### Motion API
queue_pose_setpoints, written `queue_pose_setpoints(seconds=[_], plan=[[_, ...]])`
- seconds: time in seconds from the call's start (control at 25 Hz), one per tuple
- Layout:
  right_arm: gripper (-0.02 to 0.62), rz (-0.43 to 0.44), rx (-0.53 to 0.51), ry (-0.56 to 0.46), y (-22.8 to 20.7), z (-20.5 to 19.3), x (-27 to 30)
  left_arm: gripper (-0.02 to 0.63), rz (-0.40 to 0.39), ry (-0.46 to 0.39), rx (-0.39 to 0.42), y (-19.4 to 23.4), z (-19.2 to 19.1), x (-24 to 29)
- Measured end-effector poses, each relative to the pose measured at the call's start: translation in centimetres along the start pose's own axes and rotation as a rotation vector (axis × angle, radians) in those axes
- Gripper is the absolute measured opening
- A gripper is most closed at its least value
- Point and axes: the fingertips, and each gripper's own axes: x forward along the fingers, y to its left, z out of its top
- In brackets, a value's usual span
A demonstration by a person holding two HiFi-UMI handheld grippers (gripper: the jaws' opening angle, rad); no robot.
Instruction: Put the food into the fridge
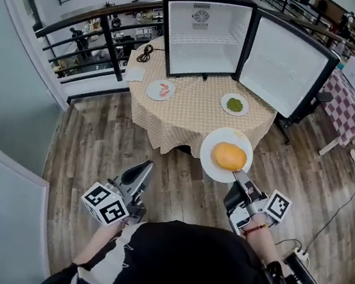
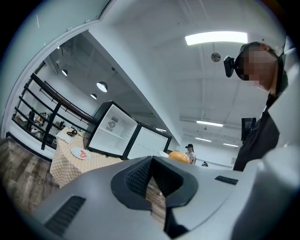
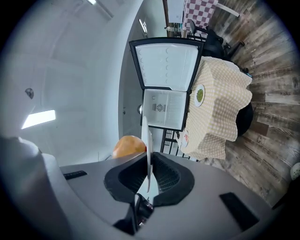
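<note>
Ahead, the open fridge (image 1: pixel 206 31) stands upper centre on the worktop (image 1: pixel 187 126), two dishes (image 1: pixel 161 89) flanking its mouth. At centre frame the right tool (image 1: pixel 238 176) clamps the rim of a stiff plate (image 1: pixel 210 167). Its orange food (image 1: pixel 230 156), perhaps a bun, could slide. The left tool (image 1: pixel 148 167) seems closed and empty.

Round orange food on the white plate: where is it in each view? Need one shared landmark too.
Head view: round orange food right of centre, on the white round plate.
Left gripper view: low centre, just right of the fridge door.
Right gripper view: left of centre, left of the edge-on plate.
Shared landmark: open black mini fridge with white interior.
</note>
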Motion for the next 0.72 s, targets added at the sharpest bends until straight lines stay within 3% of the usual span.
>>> queue_pose_setpoints(seconds=[0.16,0.72], plan=[[0.029,0.002,0.002,0.011,0.1,3.2,2.5,0.014,0.020,-0.016,0.000,1.4,1.6,3.4],[0.029,0.014,0.022,0.040,-3.1,4.8,3.2,0.014,0.042,0.025,0.019,1.8,-1.8,6.1]])
